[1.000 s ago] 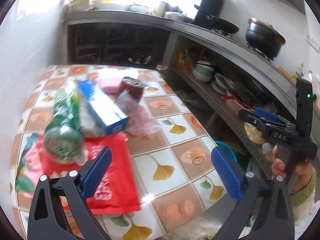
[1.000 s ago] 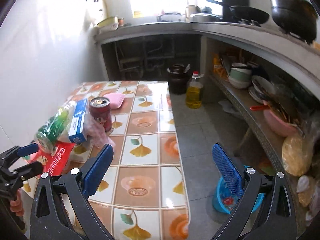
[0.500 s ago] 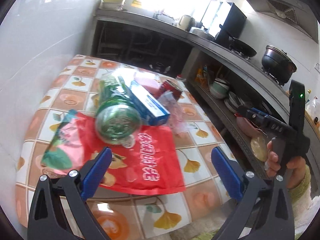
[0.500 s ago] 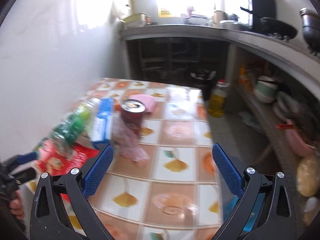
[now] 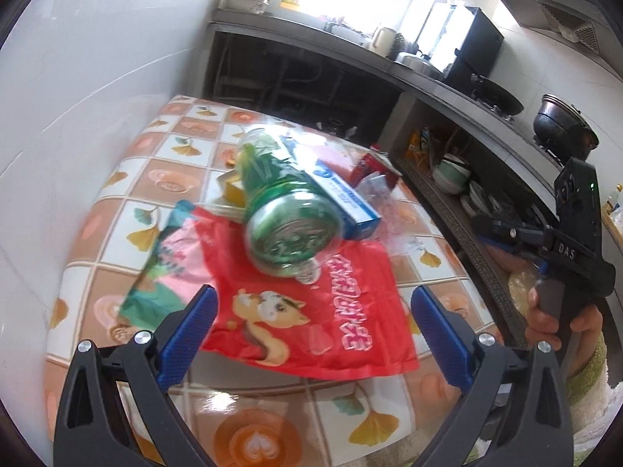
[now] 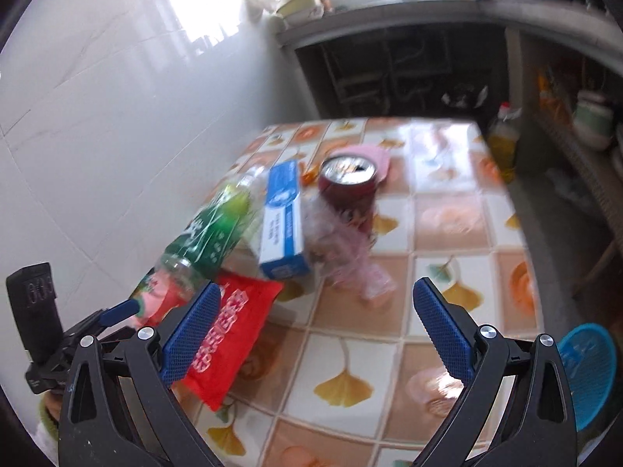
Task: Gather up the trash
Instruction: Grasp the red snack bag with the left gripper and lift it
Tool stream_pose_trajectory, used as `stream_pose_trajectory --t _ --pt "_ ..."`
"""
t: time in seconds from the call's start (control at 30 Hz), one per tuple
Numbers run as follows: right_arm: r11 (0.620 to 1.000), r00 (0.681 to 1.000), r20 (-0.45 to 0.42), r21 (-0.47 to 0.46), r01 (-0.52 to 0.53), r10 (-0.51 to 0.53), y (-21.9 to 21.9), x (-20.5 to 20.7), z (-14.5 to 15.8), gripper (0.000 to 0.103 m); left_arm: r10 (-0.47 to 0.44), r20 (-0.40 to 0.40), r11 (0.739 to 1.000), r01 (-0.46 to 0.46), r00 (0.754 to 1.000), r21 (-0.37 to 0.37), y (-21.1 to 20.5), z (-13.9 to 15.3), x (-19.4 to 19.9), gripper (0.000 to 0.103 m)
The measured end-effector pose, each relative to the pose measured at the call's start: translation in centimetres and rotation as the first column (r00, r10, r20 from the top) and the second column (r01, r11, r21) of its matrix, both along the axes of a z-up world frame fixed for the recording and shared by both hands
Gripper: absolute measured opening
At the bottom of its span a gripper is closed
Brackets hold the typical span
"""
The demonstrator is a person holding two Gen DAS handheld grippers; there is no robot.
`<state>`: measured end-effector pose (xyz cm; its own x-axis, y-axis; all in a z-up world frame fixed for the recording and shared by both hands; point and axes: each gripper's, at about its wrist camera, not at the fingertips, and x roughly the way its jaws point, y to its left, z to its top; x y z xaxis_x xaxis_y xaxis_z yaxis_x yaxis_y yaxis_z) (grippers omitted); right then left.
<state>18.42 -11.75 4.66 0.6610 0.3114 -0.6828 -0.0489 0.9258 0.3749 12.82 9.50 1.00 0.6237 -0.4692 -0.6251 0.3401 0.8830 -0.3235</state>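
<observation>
Two grippers, left gripper [image 5: 311, 311] and right gripper [image 6: 315, 311], hang with fingers apart, empty. The trash pile, green bottle [image 5: 288, 214] on red bag [image 5: 311, 311], lies near-left on the tabletop [image 6: 428, 264]. Picking hasn't started; next, close on one piece.

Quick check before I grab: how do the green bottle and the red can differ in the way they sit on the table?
The green plastic bottle lies on its side, its base over the red snack bag; the red can stands upright on the tiled table. The bottle is clear and long; the can is opaque metal, short, its top open. Both touch the pile beside the blue box.
</observation>
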Motion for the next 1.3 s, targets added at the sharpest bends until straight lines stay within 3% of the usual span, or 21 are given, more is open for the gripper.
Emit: stream_pose_trajectory --t 0.27,0.47,0.63,0.73,0.83,0.93,1.0,1.1,1.2,1.27,1.3 --pt "0.978 0.987 -0.138 0.202 -0.057 0.086 1.8 1.2 -4.0 0.070 0.049 0.023 0.998 -0.049 0.999 0.033 1.5 -0.1 -0.5 0.096" --pt "0.956 0.970 -0.203 0.284 -0.070 0.132 3.1 1.6 -5.5 0.052 0.078 -0.001 0.996 -0.077 0.997 0.049 2.3 -0.5 -1.0 0.083" --pt "0.954 0.969 -0.206 0.291 -0.070 0.134 3.6 1.3 -5.4 0.048 0.039 -0.070 0.998 -0.041 0.997 -0.037 3.4 -1.5 -2.5 0.075" --pt "0.953 0.967 -0.214 0.297 -0.067 0.134 3.7 1.4 -5.6 0.044 0.014 -0.150 0.995 -0.029 0.989 -0.099 3.2 -3.1 -2.9 0.070" --pt "0.952 0.965 -0.224 0.297 -0.067 0.138 3.5 1.3 -5.8 0.038 0.022 -0.214 0.980 -0.064 0.977 -0.190 3.3 -4.5 -2.3 0.062" --pt "0.951 0.960 -0.239 0.302 -0.070 0.146 3.4 1.3 -6.1 0.025 0.029 -0.234 0.960 -0.092 0.972 -0.264 3.4 -5.0 -1.2 0.056" --pt "0.948 0.957 -0.246 0.309 -0.073 0.154 3.5 1.2 -6.3 0.012 0.038 -0.236 0.952 -0.107 0.971 -0.287 3.5 -5.0 -0.7 0.052" --pt "0.940 0.954 -0.247 0.332 -0.083 0.172 3.8 1.2 -6.7 0.003 0.057 -0.251 0.940 -0.137 0.966 -0.314 3.7 -5.2 -0.1 0.046" --pt "0.936 0.952 -0.241 0.337 -0.101 0.189 4.0 1.0 -6.7 0.001 0.078 -0.271 0.931 -0.167 0.959 -0.323 3.8 -5.4 0.2 0.030" --pt "0.936 0.951 -0.233 0.332 -0.117 0.201 4.2 0.9 -6.5 0.001 0.092 -0.275 0.937 -0.177 0.957 -0.302 3.8 -5.4 0.2 0.015" --pt "0.935 0.950 -0.231 0.333 -0.124 0.209 4.3 0.8 -6.4 0.001 0.095 -0.280 0.938 -0.180 0.955 -0.296 3.9 -5.5 0.1 0.015"
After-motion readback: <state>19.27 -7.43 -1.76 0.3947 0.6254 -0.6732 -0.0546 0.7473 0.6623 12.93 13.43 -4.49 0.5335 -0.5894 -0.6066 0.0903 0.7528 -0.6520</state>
